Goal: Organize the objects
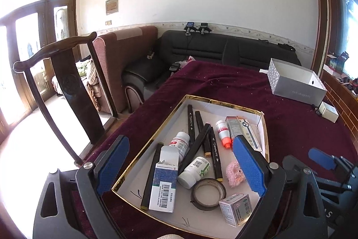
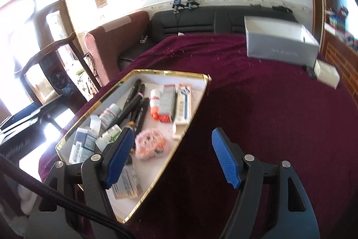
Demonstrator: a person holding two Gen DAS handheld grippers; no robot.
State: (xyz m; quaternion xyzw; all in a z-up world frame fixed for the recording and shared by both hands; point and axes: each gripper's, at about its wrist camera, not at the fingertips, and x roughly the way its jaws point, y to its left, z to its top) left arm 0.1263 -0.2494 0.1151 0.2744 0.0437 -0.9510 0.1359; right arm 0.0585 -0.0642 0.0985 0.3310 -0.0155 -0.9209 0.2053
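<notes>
From the left wrist cam, the left gripper (image 1: 181, 162) hangs over a shallow gold-edged tray (image 1: 265, 127) sitting on a dark red tablecloth (image 1: 223, 84), jaws spread wide with nothing pinched between them. The tray is packed: a bunch of black markers (image 1: 202, 138) crossed over each other in the middle, two white pill bottles (image 1: 194, 171), a blue-and-white medicine box (image 1: 164, 180) with its flap up, a tape roll (image 1: 208, 193), a small boxed plaster pack (image 1: 236, 208), an orange-capped tube (image 1: 223, 133) and a fuzzy pink thing (image 1: 235, 174) right by the gripper's right pad. Further back on the cloth there's an open grey shoebox (image 1: 295, 84), well apart from the tray. The right gripper (image 1: 322, 159) pokes in at the right edge. Over on the right wrist cam, a bit blurry, the right gripper (image 2: 171, 158) is also open and empty, its left pad over the tray (image 2: 170, 72) near the pink fuzzy thing (image 2: 151, 144), its right pad over bare cloth (image 2: 268, 104).
</notes>
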